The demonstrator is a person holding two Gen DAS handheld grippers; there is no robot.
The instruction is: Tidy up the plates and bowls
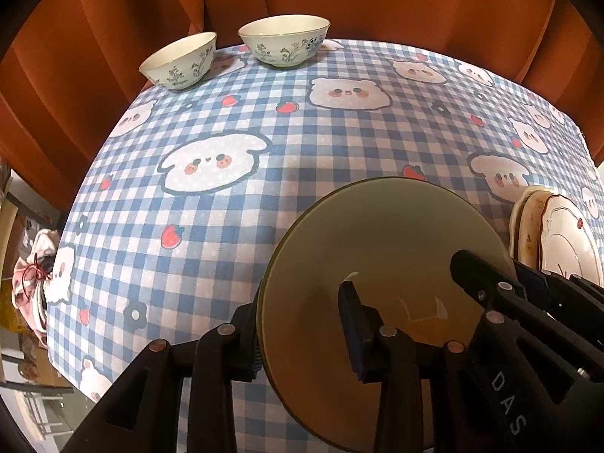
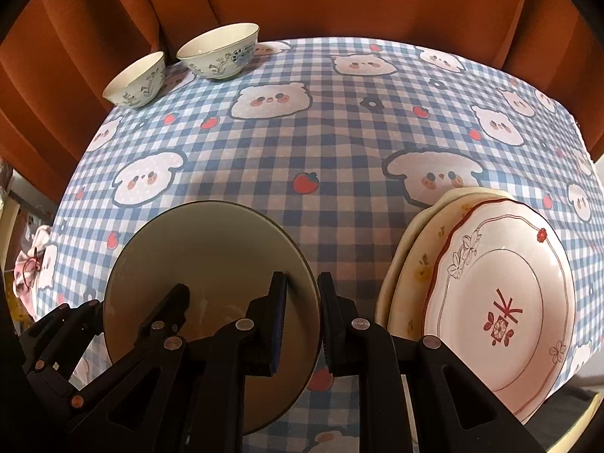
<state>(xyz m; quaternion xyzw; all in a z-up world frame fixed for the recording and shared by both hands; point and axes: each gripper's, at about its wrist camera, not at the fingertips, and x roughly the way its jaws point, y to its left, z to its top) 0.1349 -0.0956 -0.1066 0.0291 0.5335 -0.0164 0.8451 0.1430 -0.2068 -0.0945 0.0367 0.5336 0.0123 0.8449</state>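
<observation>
**On the checked cloth: one plate between two pairs of tongs**

Between the two pairs of tongs: one plain cream plate (image 1: 381, 249), round, thin dark edge, tilted above the tablecloth (image 1: 264, 120). Both tools have hold of it from opposite sides.

Left tongs (image 1: 302, 336): one finger outside the plate's left rim, the other lying inside on the plate's face. Rim sits between them; whether the pads press on it I cannot tell from here.

Right tongs (image 2: 302, 321): fingers drawn close together, pinching the plate's right rim, one blue-padded finger on the inner face, the other just behind the edge.

To the right of the right tongs, just beside them: a stack of plates (image 2: 411, 249), cream ones underneath. Topmost is a pink-white scalloped plate (image 2: 502, 290) with a dark red line border and a red flower motif at its middle.

Far ahead of both tongs, toward the left back edge of the table: two bowls, pale with blue-green plant painting, upright, near each other but apart. The nearer-left bowl (image 1: 179, 62) stands at the table's edge; the larger-looking bowl (image 1: 285, 39) stands to its right.

Behind the table: a rust-orange curtain (image 1: 377, 0).
</observation>
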